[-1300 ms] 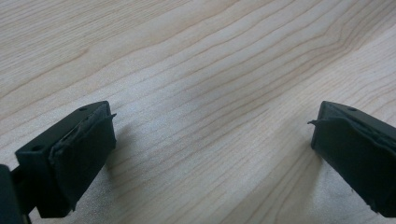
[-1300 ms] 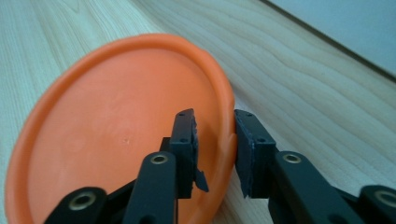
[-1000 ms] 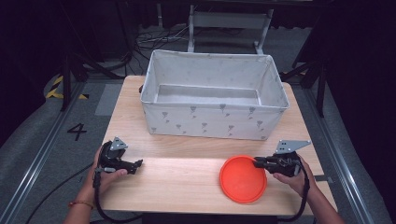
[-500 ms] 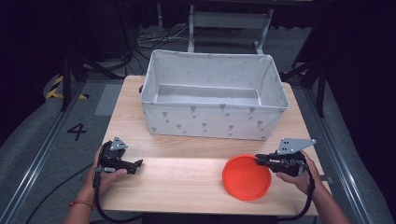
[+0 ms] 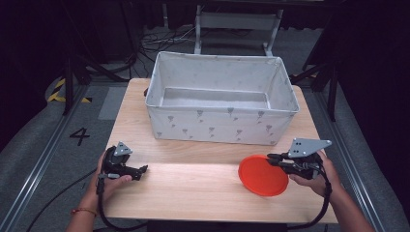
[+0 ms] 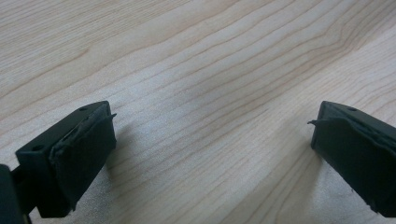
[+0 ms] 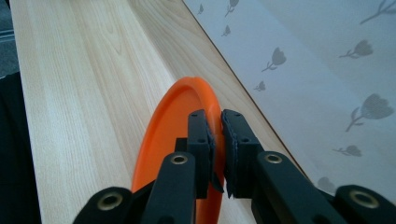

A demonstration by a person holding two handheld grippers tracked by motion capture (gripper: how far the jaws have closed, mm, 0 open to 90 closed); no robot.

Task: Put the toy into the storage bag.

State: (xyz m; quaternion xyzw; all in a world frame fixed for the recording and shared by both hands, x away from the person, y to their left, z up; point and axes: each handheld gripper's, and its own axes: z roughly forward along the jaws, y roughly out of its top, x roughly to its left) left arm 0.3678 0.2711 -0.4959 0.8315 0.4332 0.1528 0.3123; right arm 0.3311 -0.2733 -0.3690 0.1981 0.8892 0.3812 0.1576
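Note:
An orange plate hangs tilted just above the wooden table at the front right. My right gripper is shut on the plate's right rim; in the right gripper view the rim passes between the two closed fingers. A white fabric bin with a grey flower print stands at the back middle of the table. At the front left my left gripper rests low over the wood. Its fingers stand wide apart with bare wood between them.
The bin's printed side wall runs close along the right of the held plate. Bare wood stretches between the two grippers. A grey floor with a rail and the number 4 lies left of the table.
My right gripper has lifted the plate's right edge and drawn it slightly right and toward the bin. The left gripper has stayed put.

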